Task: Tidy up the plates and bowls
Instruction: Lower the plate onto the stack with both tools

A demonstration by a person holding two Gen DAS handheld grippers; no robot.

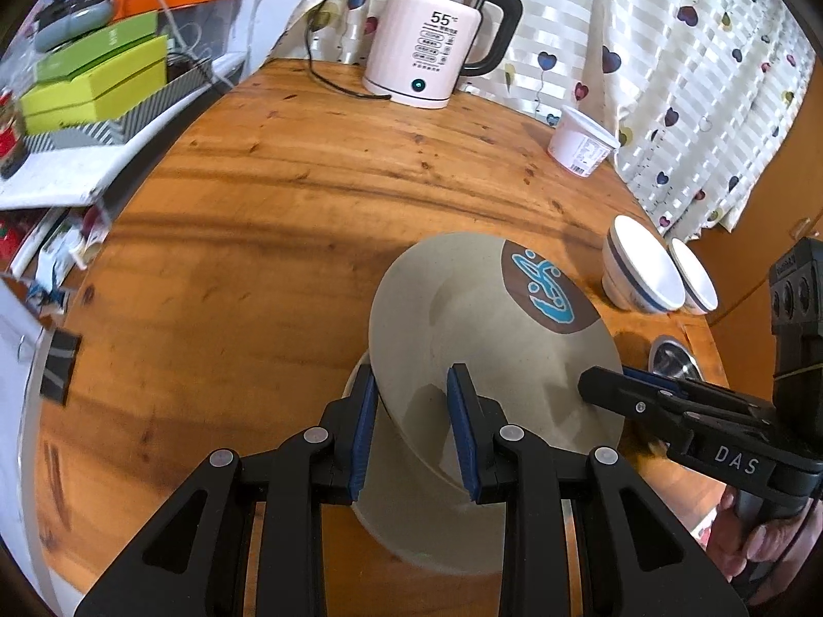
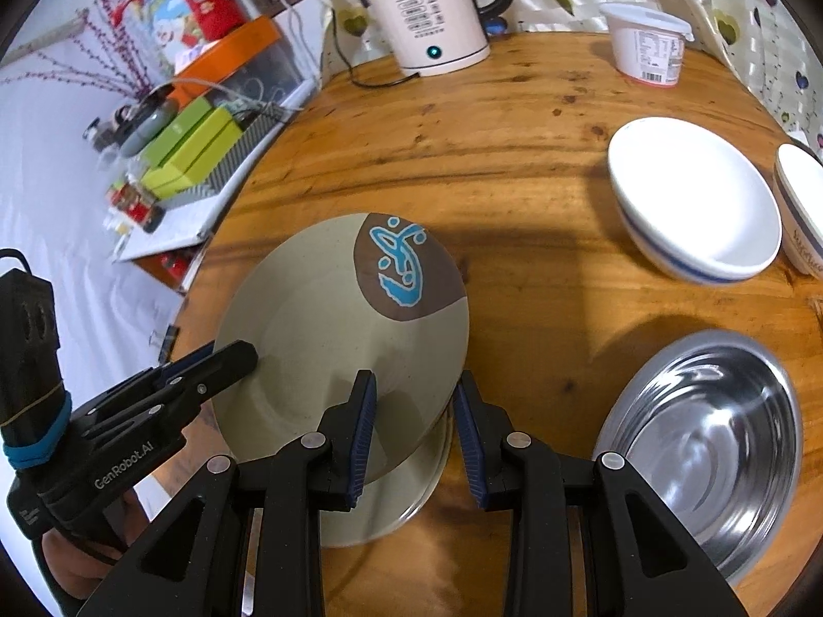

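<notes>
L claw [image 1: 411, 432] | nipped on plate [image 1: 488, 319] rim, R claw [image 2: 414, 437] ditto opp. edge | plate tilted above 2nd plate [image 2: 411, 493] on table [image 1: 283, 180] | tip: level it, lower evenly, then let go.

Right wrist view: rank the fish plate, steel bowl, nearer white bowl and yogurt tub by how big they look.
1. Fish plate
2. Steel bowl, close to the plate; both sit near the camera, so that order is unsure
3. White bowl
4. Yogurt tub, smallest, but also farthest away
</notes>
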